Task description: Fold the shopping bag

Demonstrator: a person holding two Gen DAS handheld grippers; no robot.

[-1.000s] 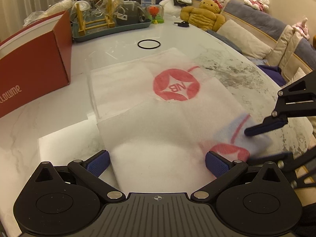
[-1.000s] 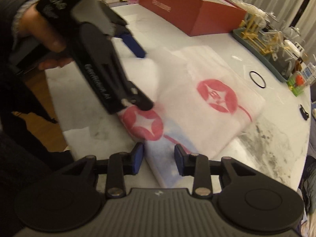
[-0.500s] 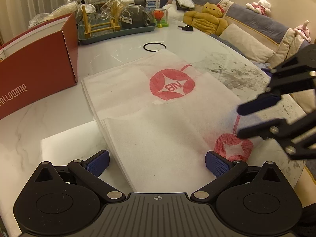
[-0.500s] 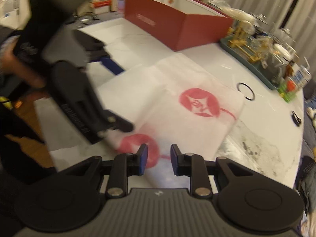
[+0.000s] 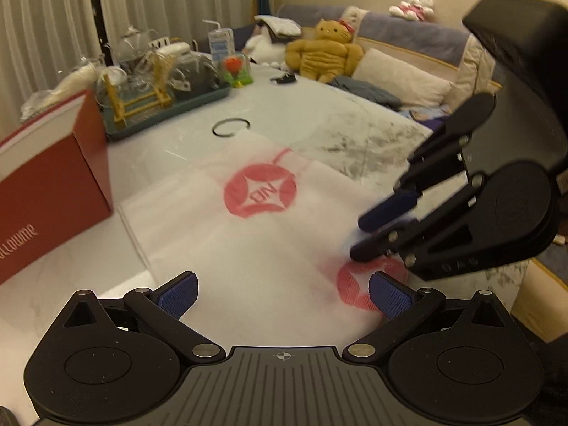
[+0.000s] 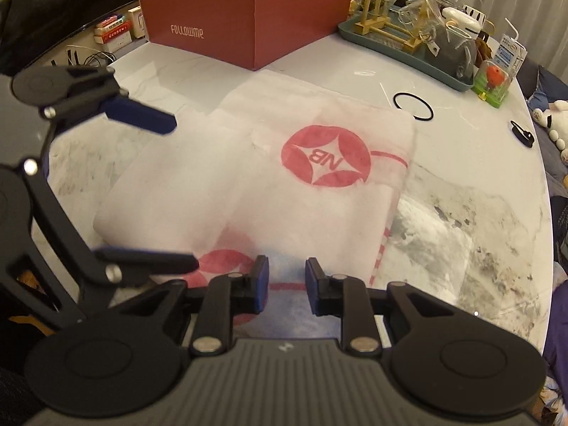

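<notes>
The white shopping bag (image 6: 255,191) lies folded flat on the marble tabletop (image 6: 461,184), beside a red box (image 6: 248,25). The left tool (image 5: 282,293) stands wide apart above its near edge. The right tool (image 6: 285,285) hovers over the corner, narrowly apart, gripping nothing.

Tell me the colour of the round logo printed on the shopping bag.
Red, with white letters inside, on the white shopping bag; the logo shows best in the right wrist view.

One white shopping bag (image 6: 255,184) lies ahead of the two tools, left tool (image 5: 282,293) and right tool (image 6: 285,284), and bears two red round logos. Beyond it on the counter (image 6: 461,213) are one red box (image 6: 248,25), one black ring (image 6: 413,105), one green tray (image 6: 408,49) and one drink carton (image 6: 511,53).
</notes>
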